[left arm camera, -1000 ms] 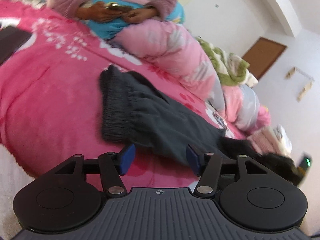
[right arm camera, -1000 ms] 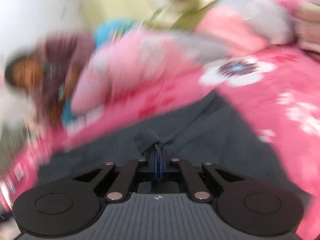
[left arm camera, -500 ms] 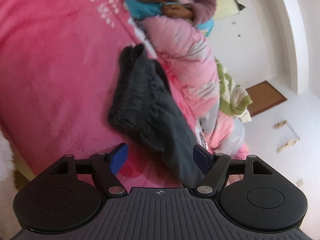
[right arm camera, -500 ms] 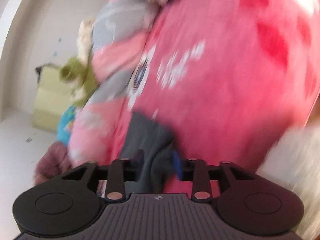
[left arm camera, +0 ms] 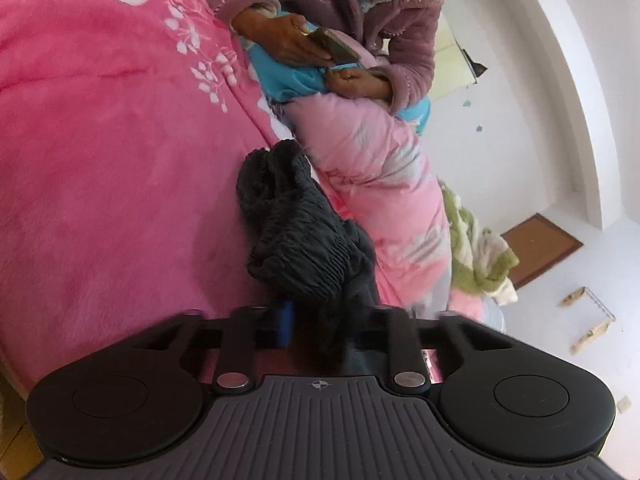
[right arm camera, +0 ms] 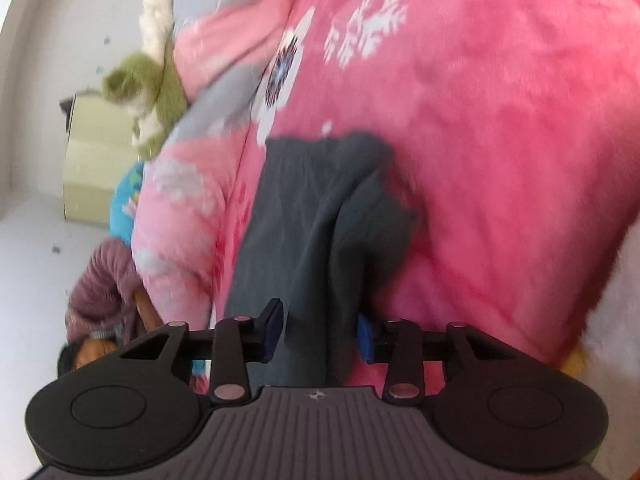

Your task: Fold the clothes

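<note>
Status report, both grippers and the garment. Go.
Left gripper closing on the dark trousers, waistband end. Right gripper closing, cloth between jaws. Pink quilt alongside.

On my left wrist feed, plush pink fleece blanket covers the bed; at twelve o'clock from the matt black plastic left gripper lies dark, ribbed-knit trousers. At two o'clock, a smooth, puffy pink quilt and fuzzy green throw.
</note>
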{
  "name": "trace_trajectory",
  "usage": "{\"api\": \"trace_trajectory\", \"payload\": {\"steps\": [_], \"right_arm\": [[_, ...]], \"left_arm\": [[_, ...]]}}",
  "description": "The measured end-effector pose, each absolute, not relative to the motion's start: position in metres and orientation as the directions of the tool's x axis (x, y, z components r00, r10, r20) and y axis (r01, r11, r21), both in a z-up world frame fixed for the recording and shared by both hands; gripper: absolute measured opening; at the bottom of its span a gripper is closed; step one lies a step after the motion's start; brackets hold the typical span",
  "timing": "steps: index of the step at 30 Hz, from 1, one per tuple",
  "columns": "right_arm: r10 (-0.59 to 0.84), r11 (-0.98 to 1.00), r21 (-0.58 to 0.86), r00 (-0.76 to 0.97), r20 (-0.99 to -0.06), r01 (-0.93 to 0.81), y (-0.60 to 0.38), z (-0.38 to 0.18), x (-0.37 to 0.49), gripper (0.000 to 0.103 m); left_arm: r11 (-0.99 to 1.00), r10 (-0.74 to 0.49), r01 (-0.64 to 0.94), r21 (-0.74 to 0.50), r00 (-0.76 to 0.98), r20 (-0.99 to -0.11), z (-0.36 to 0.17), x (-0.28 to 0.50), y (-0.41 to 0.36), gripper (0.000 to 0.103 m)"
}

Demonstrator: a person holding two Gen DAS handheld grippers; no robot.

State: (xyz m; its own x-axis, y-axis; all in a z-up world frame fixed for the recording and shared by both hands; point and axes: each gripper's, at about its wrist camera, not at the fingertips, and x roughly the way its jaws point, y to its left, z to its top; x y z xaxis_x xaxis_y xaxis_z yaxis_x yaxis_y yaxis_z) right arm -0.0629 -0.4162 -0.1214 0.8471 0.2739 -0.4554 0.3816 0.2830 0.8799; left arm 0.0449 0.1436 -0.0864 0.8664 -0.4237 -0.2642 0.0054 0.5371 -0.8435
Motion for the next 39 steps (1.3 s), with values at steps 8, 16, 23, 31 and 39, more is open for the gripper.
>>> {"api": "trace_trajectory", "payload": {"steps": [8,16,23,31,39], "right_arm": [[0.304,0.359,0.894,0.872,-0.384,0.268,-0.434,-0.054,-0.008,0.005],[0.349,0.413,0.878,0.849,-0.396,0.240,-0.442,-0.030,-0.018,0.005],[0.339,0.372,0.863,0.815,-0.469,0.341,-0.451,-0.083,-0.029,0.005],[0.355,0.440,0.865,0.837,-0.415,0.242,-0.455,-0.032,0.018,0.004],[0.359,0.493,0.861,0.873,-0.332,0.125,-0.462,0.082,0.129,0.004]], "left_arm": [[0.548,-0.488,-0.038,-0.836,0.797,-0.356,0.004,0.092,0.156,0.008],[0.561,-0.516,-0.106,-0.821,0.731,-0.446,-0.012,0.089,0.159,0.008],[0.561,-0.501,-0.137,-0.816,0.729,-0.467,-0.034,0.079,0.157,0.008],[0.492,-0.523,-0.114,-0.863,0.754,-0.397,0.015,0.140,0.151,0.007],[0.429,-0.536,-0.115,-0.896,0.766,-0.355,0.090,0.225,0.141,0.007]]}}
